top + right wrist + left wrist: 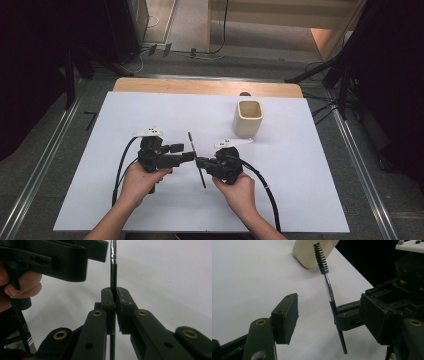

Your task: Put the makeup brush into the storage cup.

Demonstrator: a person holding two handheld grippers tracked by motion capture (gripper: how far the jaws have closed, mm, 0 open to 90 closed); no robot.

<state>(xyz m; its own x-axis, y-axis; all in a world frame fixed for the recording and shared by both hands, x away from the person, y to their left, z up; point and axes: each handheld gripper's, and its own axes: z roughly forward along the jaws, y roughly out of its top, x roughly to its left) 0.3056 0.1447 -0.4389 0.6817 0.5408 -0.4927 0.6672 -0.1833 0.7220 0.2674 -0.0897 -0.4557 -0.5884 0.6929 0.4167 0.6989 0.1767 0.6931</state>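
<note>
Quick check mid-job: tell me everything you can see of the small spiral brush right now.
The brush is a slim wand: black spiral bristles at the far end, a shiny silver ferrule below, then a thin black handle. It is off the white table, tilted, bristle end toward the cream cup. The right gripper is shut on the handle near mid-length, with the handle's tail sticking out past the jaws. The left gripper stands open around it, pads not touching.

Brush (196, 159) between two claws, cup (248, 118) beyond
</note>
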